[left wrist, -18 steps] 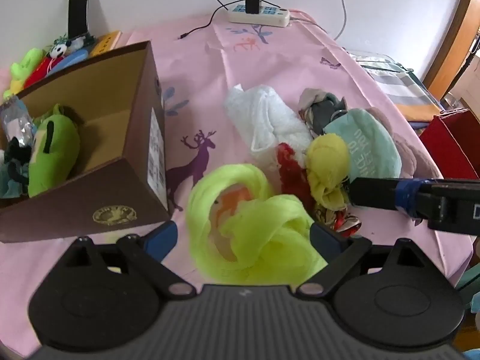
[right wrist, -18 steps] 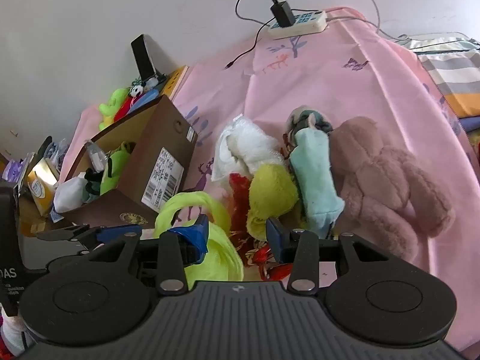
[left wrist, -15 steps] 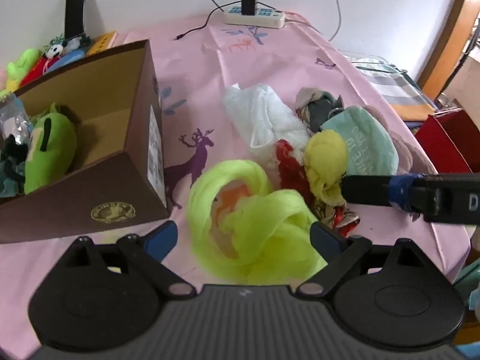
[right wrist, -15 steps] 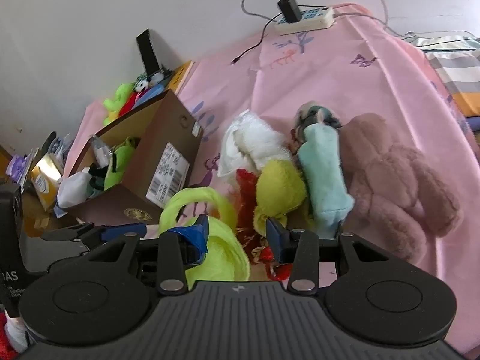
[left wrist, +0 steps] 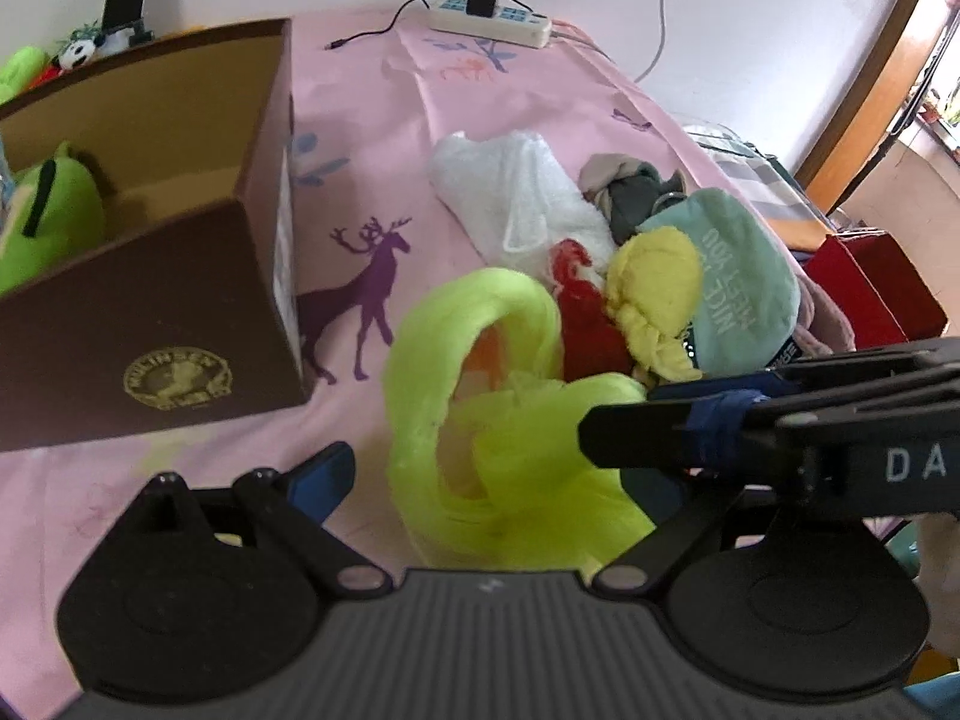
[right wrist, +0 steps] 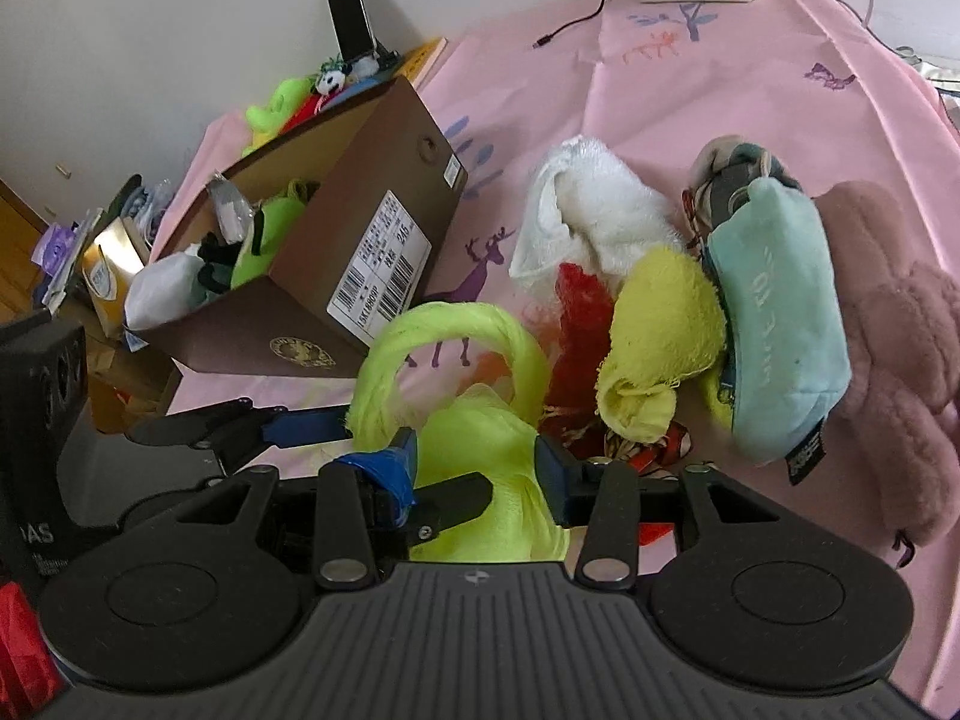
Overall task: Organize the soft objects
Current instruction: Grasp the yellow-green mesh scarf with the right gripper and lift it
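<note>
Bench (left wrist: pixel 528 96): pink cloth cover; the soft pile sits right of the cardboard shoe box (left wrist: pixel 198 324).
Neon-yellow scarf (left wrist: pixel 516 438): bunched near edge, between both claws.
Left claw (left wrist: pixel 480 474): jaws wide, straddling it, not gripping.
Right claw (right wrist: pixel 474 468): jaws apart around a fold, no squeeze yet.
Tip: gather the whole bundle, close, then lift over the box wall.

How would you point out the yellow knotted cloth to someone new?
Start at the brown box on the pink sheet, then go right to the heap. The yellow knotted cloth lies between red fabric and a mint pouch; it's duller, terry-textured, unlike the neon scarf.
</note>
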